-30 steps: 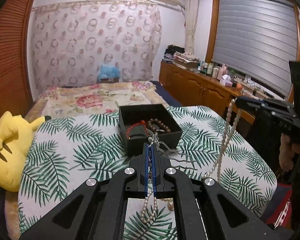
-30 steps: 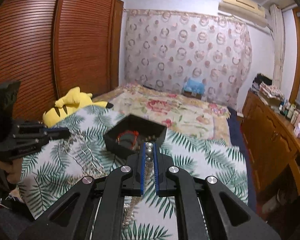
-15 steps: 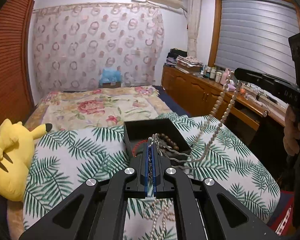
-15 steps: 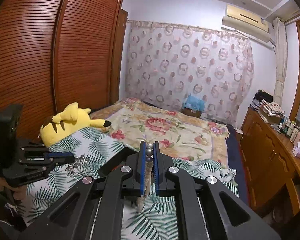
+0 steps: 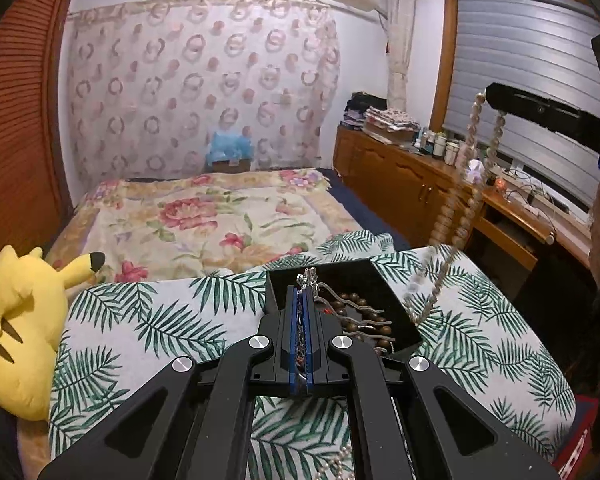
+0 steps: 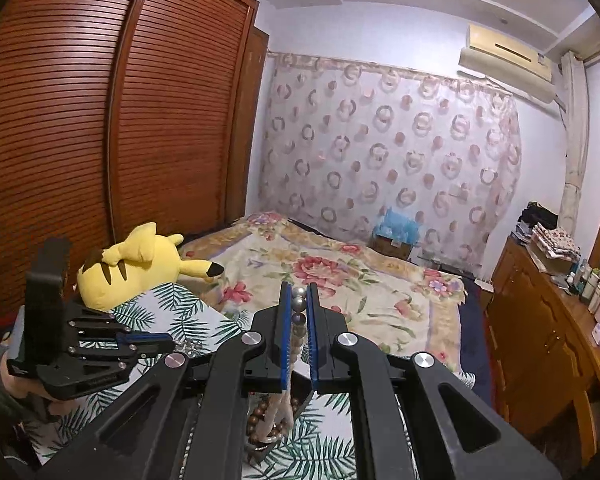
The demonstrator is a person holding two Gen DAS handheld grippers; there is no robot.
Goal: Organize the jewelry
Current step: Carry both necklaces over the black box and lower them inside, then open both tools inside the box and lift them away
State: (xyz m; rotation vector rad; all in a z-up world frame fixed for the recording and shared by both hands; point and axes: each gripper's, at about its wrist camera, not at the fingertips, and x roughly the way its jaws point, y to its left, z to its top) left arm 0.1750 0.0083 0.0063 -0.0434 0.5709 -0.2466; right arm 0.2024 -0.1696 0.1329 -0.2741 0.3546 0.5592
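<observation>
Over leaf-print cloth (image 5: 148,312), both grippers apparently pinch jewelry: left gripper (image 5: 301,300), right gripper (image 6: 299,300)

In front of me is a bed (image 5: 204,216) with a flowery blanket (image 5: 172,236). Nearer to me a cover with green leaves (image 5: 148,320) lies on it. A black box (image 5: 284,280) sits on the leafy cover, with brown beads (image 5: 356,308) inside. A yellow Pikachu toy (image 5: 20,320) rests at the left edge, just beside the leafy cover.
</observation>
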